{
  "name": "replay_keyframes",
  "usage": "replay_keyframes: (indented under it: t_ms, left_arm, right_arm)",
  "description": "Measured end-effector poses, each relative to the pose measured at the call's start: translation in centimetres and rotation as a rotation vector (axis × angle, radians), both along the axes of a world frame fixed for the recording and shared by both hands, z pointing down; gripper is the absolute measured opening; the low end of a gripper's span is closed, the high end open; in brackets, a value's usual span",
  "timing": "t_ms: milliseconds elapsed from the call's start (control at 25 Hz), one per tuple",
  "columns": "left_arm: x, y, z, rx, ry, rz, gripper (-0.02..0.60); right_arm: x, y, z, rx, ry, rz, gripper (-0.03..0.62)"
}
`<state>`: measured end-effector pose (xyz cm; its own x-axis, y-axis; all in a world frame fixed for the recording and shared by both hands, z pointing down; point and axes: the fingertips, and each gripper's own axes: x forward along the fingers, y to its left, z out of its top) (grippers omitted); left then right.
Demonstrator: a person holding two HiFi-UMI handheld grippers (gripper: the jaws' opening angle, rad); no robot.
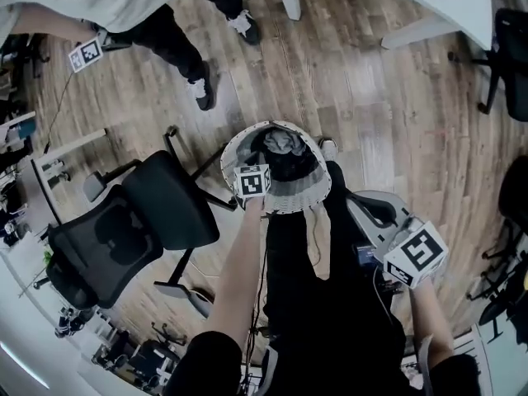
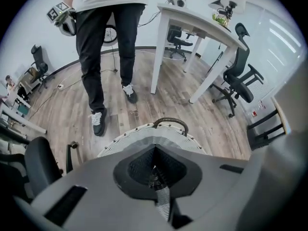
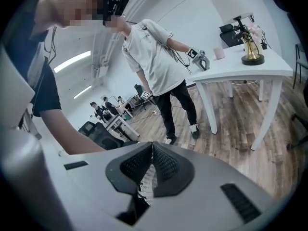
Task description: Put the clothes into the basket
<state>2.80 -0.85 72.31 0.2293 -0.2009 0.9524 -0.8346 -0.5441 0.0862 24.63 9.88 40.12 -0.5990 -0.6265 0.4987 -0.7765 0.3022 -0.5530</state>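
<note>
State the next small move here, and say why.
Probably draw both grippers away from the basket: the clothes already lie inside it, and the left gripper and right gripper are shut with no garment between their jaws.

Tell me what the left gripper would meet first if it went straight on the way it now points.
Most likely the basket: its woven rim and dark handle lie straight beyond the shut tips of the left gripper, which points steeply down. How far off it is, I cannot tell.
</note>
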Motion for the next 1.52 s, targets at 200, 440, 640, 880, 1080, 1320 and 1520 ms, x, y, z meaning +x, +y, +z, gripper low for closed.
replay_keyframes:
  t_ms: [200,440,640,880,1080,1320,1520]
  left_arm:
    - [0.0,0.4,-6.1,0.018,0.042,-0.041,0.012]
    - [-1.2,1.7,-13.4,0.061,0.099,-0.023,0.012]
    - [-2.1,2.6,-18.0,0.106,0.161,-0.074,0.012]
    - [-2.3,4.2,-23.9,0.177,0.234,-0.055,0.012]
    - [-3.2,4.6,-29.9,0.295,0.321,-0.054,0.012]
    - [-5.5,5.4,-36.8,0.418,0.439,-0.101,0.012]
    - [-7.5,7.0,-41.7,0.514,0.501,-0.091,0.012]
  right_arm:
    - [1.6,-1.7,-4.5,0.074,0.045,0.008,0.017]
    - [1.5,-3.2,-9.0,0.139,0.061,0.005,0.017]
    - [1.5,-4.2,-12.1,0.207,0.075,-0.010,0.017]
    - [0.1,-4.8,-15.2,0.285,0.068,-0.067,0.017]
    - [-2.8,-5.2,-16.6,0.326,0.085,-0.132,0.017]
    - [-7.1,-4.2,-20.3,0.403,0.036,-0.205,0.017]
    - [-9.8,-3.5,-21.8,0.439,0.038,-0.213,0.017]
